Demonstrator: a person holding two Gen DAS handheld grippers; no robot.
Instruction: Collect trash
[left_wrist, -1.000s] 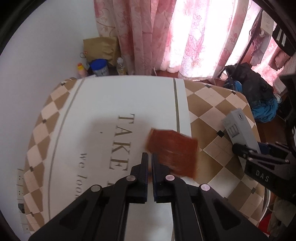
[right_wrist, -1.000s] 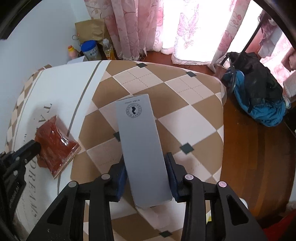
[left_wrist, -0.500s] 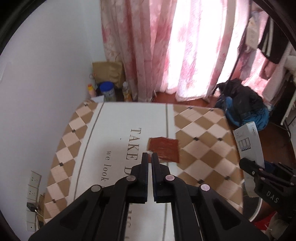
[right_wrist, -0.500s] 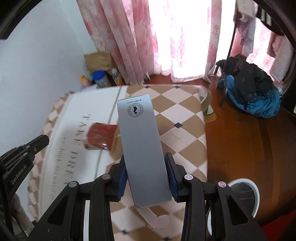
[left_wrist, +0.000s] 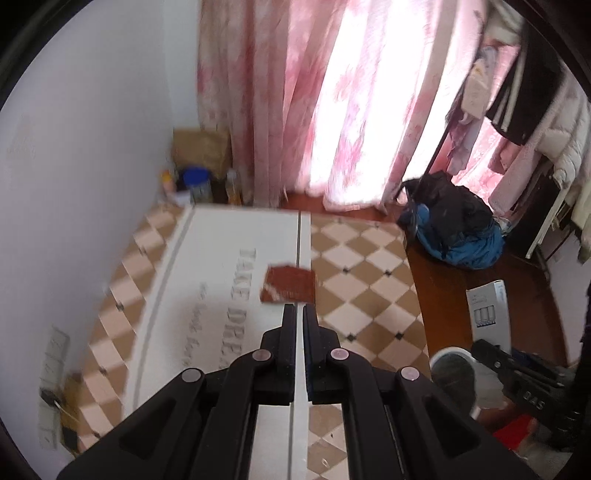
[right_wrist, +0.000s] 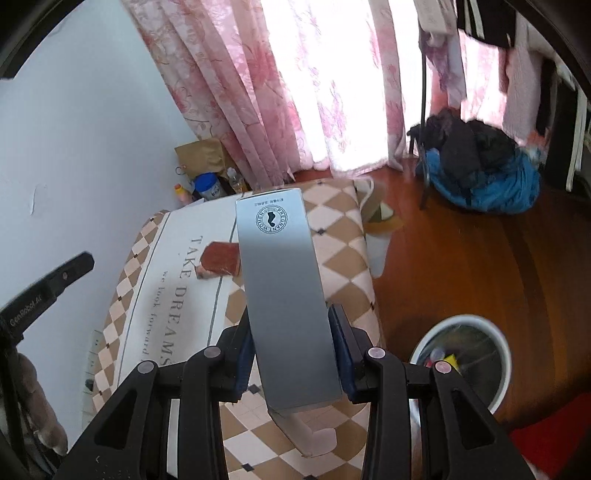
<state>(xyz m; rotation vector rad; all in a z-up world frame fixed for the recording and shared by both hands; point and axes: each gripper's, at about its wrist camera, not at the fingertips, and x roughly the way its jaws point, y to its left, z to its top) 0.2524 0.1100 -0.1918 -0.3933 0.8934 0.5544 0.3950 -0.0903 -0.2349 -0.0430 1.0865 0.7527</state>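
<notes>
Right gripper (right_wrist: 291, 343), jaws pinching a grey box (right_wrist: 284, 291), above the table (right_wrist: 343, 266); bin (right_wrist: 461, 362) at 4 o'clock. Left gripper (left_wrist: 299, 314), jaws pressed together, pinched a red packet (left_wrist: 290, 284) by its edge, a hold that could slip.

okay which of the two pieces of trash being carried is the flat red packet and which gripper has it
The red packet, pinched by its edge in the left hand-held gripper. The other piece is a long grey box clamped in the right hand-held gripper.

bin (right_wrist: 498, 373) mouth open, table edge (right_wrist: 373, 295) beside
</notes>
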